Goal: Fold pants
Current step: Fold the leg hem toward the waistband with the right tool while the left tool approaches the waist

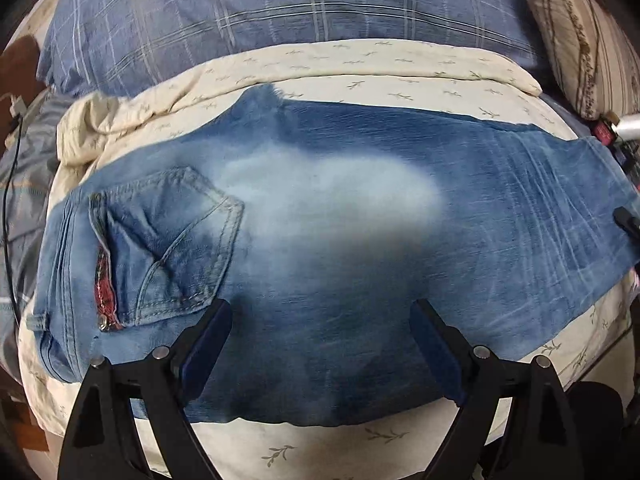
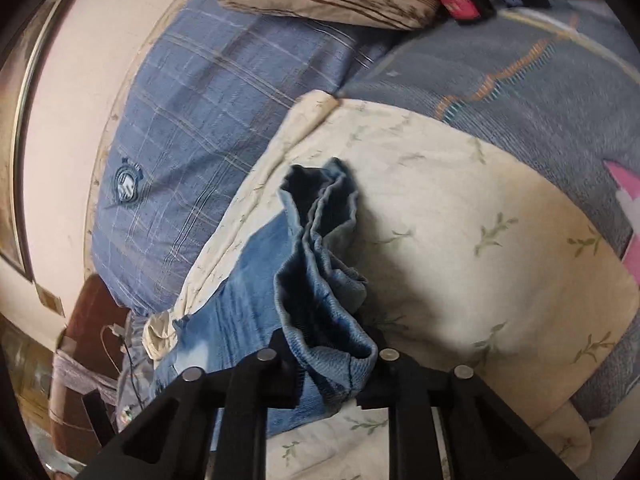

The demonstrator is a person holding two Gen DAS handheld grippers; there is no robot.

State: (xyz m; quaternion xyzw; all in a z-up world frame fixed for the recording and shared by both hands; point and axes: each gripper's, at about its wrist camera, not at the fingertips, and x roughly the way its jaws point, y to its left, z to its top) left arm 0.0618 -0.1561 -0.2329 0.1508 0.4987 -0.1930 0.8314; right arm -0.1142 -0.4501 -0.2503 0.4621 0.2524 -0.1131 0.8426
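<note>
The bed (image 1: 400, 76) fills both views, dressed in a cream sheet with a small leaf print, and stretched across it lie the jeans (image 1: 320, 208), already doubled leg over leg by the look of them. In the left view the waistband sits at the left with the back pocket (image 1: 172, 240) facing up, and a big faded patch runs along the thigh toward the hems at the right.

Behind the jeans sits a blue plaid pillow (image 1: 260, 12), and a striped tan pillow (image 1: 580, 40) lies off to the right.

The left tongs (image 1: 320, 320) are spread wide, hovering over the seat of the jeans and gripping nothing. I cannot tell whether the tips touch the cloth.

The right tongs (image 2: 328, 356) are pinched tight on the hem end (image 2: 320, 264), a thick bunched wad of denim that rises in ridges between the jaws, lifted off the sheet.

My read on handling: this is washed denim, soft enough to drape but fairly heavy, with stiff seams and a bulky waistband. It should not slip from the pads, yet a lifted end will sag and drag the rest along. The best holds are on layered edges: the hems, which the right already has, and the waistband corner near the pocket for the left, so all plies travel together.
</note>
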